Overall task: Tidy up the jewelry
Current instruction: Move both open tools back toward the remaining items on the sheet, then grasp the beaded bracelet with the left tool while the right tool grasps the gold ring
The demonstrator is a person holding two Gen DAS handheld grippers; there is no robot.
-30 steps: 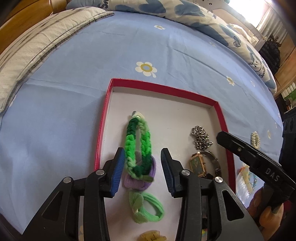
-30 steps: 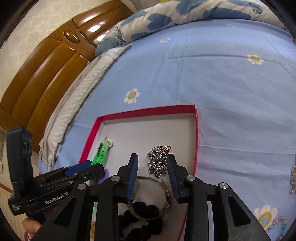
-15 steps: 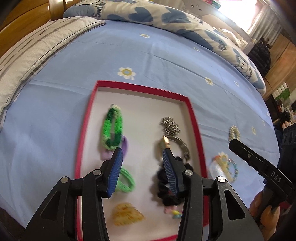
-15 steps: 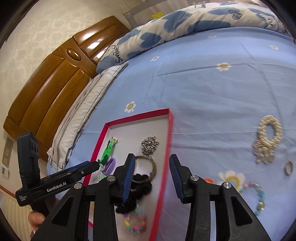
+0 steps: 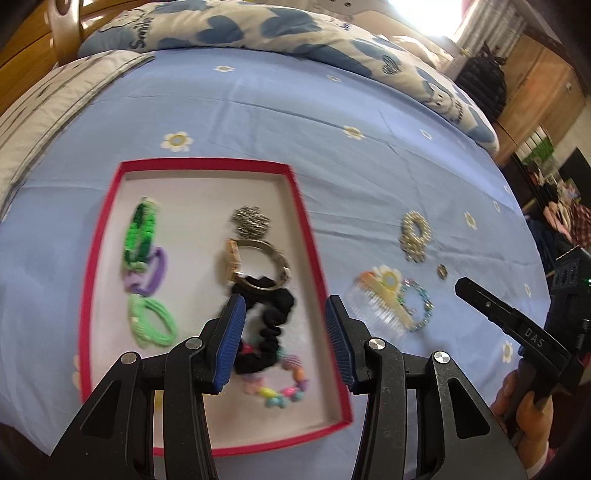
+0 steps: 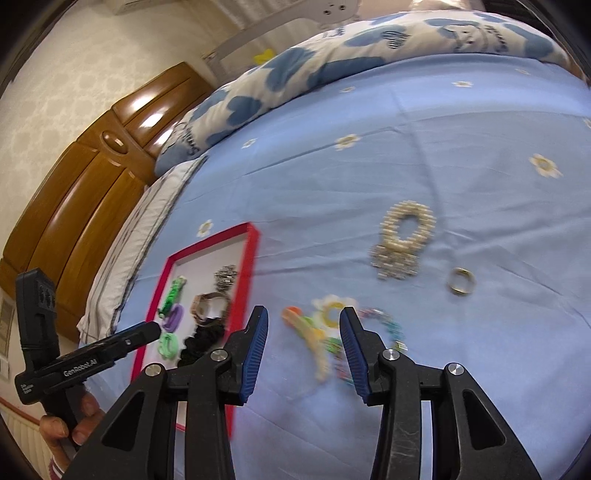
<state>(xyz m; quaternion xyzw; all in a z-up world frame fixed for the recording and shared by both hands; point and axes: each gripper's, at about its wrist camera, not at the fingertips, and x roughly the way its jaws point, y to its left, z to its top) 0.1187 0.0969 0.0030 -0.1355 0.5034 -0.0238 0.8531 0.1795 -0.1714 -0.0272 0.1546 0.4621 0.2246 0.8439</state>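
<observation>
A red-rimmed tray [image 5: 207, 164] lies on the blue flowered sheet. In it are a green braided bracelet [image 5: 142, 230], purple and green hair ties, a silver chain [image 5: 251, 221], a watch [image 5: 258, 266], a black scrunchie [image 5: 269, 325] and a coloured bead bracelet [image 5: 284, 384]. My left gripper [image 5: 284, 306] hangs open above the tray's right half, nothing between its pads. My right gripper [image 6: 304, 317] is open above the sheet, over a comb clip [image 6: 310, 336] and a bead bracelet [image 6: 388, 325]. Farther off lie a pearl bracelet [image 6: 404, 236] and a ring [image 6: 461, 281].
A grey-white pillow [image 5: 48, 96] lies at the left and a blue-patterned quilt [image 5: 258, 33] along the far side of the bed. A wooden headboard [image 6: 74, 192] stands behind them. A black bag [image 5: 480, 85] sits past the bed's right edge.
Both grippers pulled back and moved right. The right one left the tray and now hangs over the loose pieces on the sheet. Both pairs of jaws stand slightly wider.
</observation>
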